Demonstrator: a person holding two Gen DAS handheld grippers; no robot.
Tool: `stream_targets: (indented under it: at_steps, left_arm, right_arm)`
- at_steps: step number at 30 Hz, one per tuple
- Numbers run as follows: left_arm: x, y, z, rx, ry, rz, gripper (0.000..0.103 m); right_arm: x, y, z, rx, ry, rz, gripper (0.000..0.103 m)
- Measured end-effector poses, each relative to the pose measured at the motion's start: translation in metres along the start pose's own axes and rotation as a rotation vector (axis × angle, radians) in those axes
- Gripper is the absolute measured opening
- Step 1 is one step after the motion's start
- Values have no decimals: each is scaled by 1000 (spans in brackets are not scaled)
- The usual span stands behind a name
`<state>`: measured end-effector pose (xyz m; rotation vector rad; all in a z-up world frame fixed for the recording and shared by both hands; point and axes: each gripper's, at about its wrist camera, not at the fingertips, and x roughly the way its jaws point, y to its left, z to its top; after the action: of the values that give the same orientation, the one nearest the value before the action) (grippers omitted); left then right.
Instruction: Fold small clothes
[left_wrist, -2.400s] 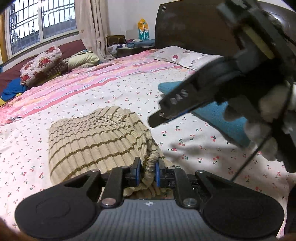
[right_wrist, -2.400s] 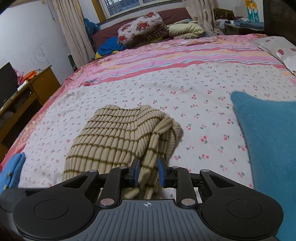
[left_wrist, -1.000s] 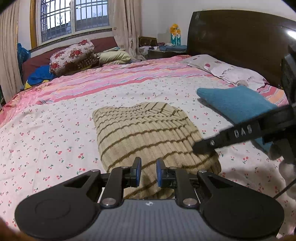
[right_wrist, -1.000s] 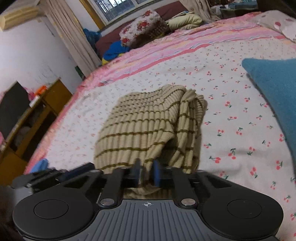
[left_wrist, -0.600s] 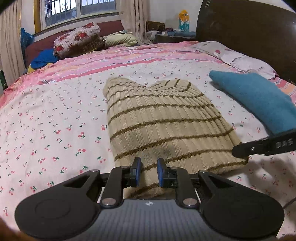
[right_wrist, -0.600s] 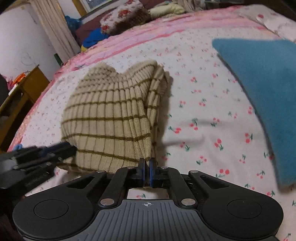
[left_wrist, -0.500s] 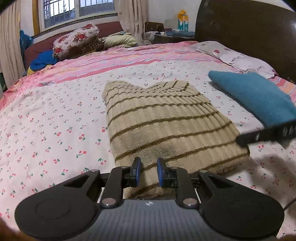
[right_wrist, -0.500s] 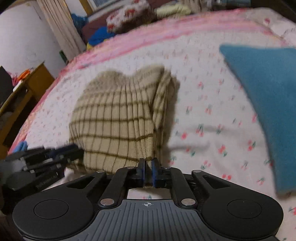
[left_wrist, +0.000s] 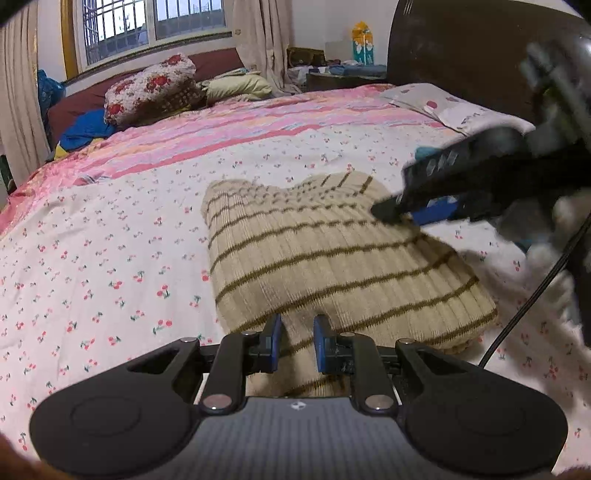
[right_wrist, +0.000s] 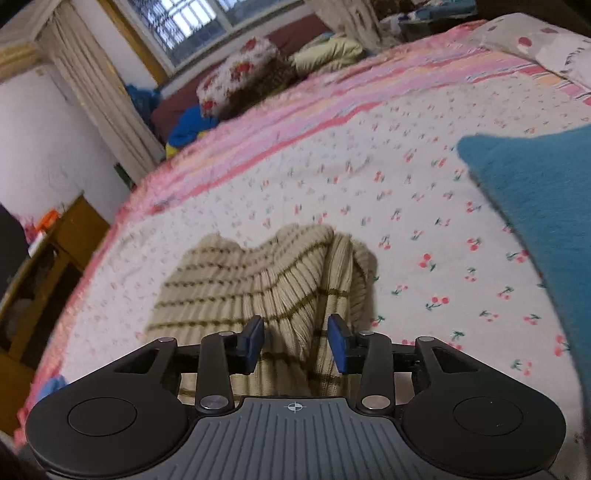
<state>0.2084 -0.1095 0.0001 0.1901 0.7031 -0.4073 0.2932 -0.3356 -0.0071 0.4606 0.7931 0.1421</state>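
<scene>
A beige knit garment with brown stripes (left_wrist: 332, 258) lies folded on the cherry-print bed sheet (left_wrist: 110, 266). My left gripper (left_wrist: 297, 341) hovers over its near edge, jaws slightly apart and empty. My right gripper (right_wrist: 295, 341) is open over the garment's right folded edge (right_wrist: 332, 280), holding nothing. The right gripper also shows in the left wrist view (left_wrist: 417, 210), above the garment's far right side.
A folded teal cloth (right_wrist: 535, 206) lies on the bed to the right. Pillows (left_wrist: 147, 88) and a dark headboard (left_wrist: 461, 55) stand at the far end. A wooden cabinet (right_wrist: 55, 251) stands left of the bed.
My right gripper has opened, letting go of the garment's edge, and has moved up over its right side. My left gripper let go earlier and stays slightly open at the near edge.
</scene>
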Motion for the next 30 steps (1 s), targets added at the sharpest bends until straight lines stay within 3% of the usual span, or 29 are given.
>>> stream_targets:
  at_steps: [3,4,5,6,9,13,17,21,25,30]
  left_arm:
    - [-1,0,3,-12,-13,5,25]
    - [-1,1,4,-19,-12,7,25]
    - [0,1,5,-22,-12,11,25]
    - [0,1,6,-24,-14,14,25]
    - [-2,2,8,-42,-40,17,25]
    - [3,3,11,-60,-51,13,27]
    - [21,-3,5,-4,26,48,28]
    - [13,-1,6,-5,25,35,28]
    - [7,2,7,-11,8,34,28]
    - [0,5,22,-52,-72,30,28]
  right_arm:
    - [8,-3,-6,-12,3,-5,41]
    - [7,-4,-7,-7,-1,-2,38]
    - [5,-4,-7,-3,-4,13,21]
    - [3,-4,-6,8,1,35,12]
    - [-13,-2,-3,0,-40,60,10]
    - [-38,-9,-3,5,-98,51,10]
    - [-8,-13,-11,-11,7,-18,11]
    - [-5,-5,-12,-62,0,-48,16]
    - [-9,-6,-6,-61,-24,-32,17]
    - [-3,-1,-2,-58,-42,-46,24]
